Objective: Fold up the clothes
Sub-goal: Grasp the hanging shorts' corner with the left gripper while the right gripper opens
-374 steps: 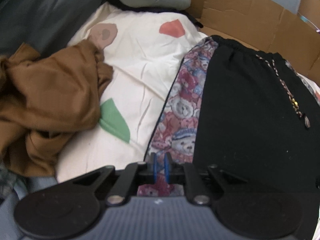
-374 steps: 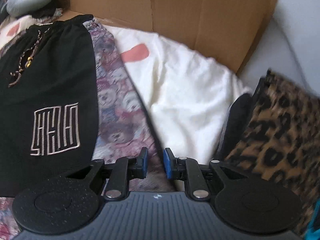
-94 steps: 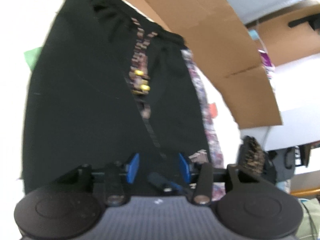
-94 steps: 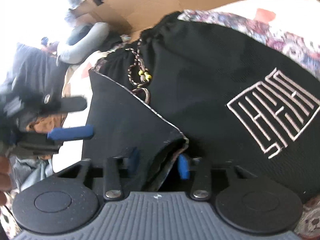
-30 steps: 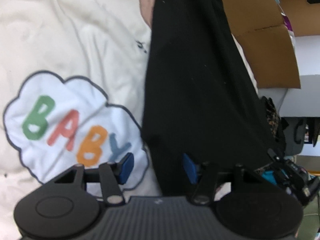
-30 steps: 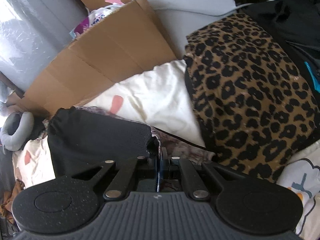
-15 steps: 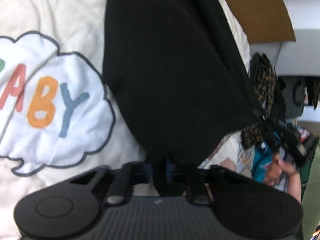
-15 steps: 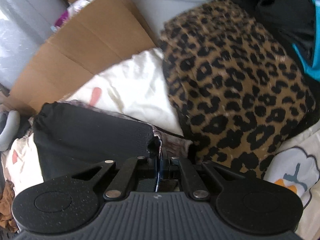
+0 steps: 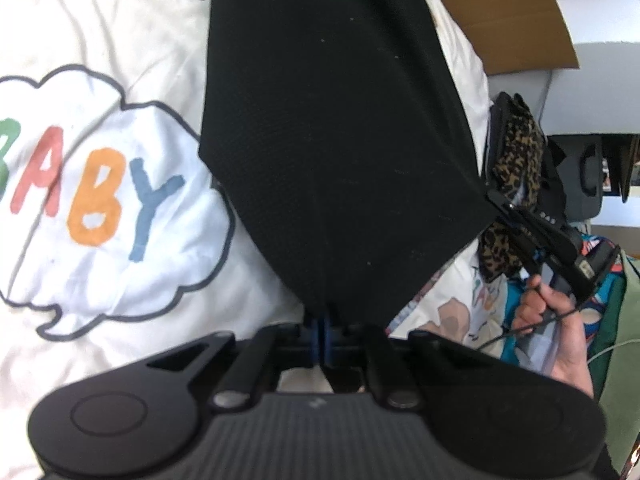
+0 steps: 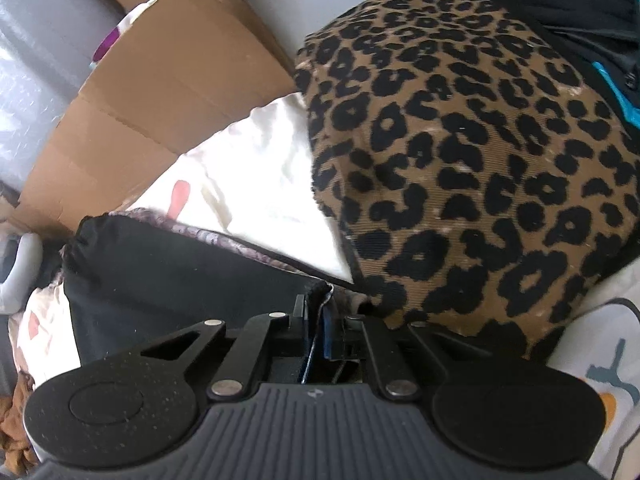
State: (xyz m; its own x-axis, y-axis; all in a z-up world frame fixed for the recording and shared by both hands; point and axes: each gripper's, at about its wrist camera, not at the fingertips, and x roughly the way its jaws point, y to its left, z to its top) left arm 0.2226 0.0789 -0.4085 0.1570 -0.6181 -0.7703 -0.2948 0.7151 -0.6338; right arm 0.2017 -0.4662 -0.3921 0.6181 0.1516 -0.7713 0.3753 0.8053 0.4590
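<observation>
The black shorts (image 9: 340,140) hang stretched over the white bedding, pulled taut between both grippers. My left gripper (image 9: 322,332) is shut on their near bottom edge, blue pads pressed together on the cloth. In the left wrist view my right gripper (image 9: 494,200) pinches the shorts' right corner, with a hand (image 9: 552,312) holding it. In the right wrist view the right gripper (image 10: 316,332) has the hem of the black shorts (image 10: 180,272) between its pads. Its jaws are opening slightly, and the cloth still sits between them.
A white blanket with a "BABY" cloud print (image 9: 100,200) lies under the shorts. A leopard-print garment (image 10: 460,160) is piled at the right. Brown cardboard (image 10: 168,80) stands behind the bed. A bear-print cloth (image 10: 208,236) lies under the shorts, with a brown garment (image 10: 12,420) at the far left.
My left jaws closed on the edge of the shorts, which now pull taut. The right gripper sank toward the leopard-print pile, and a thin gap shows between its pads.
</observation>
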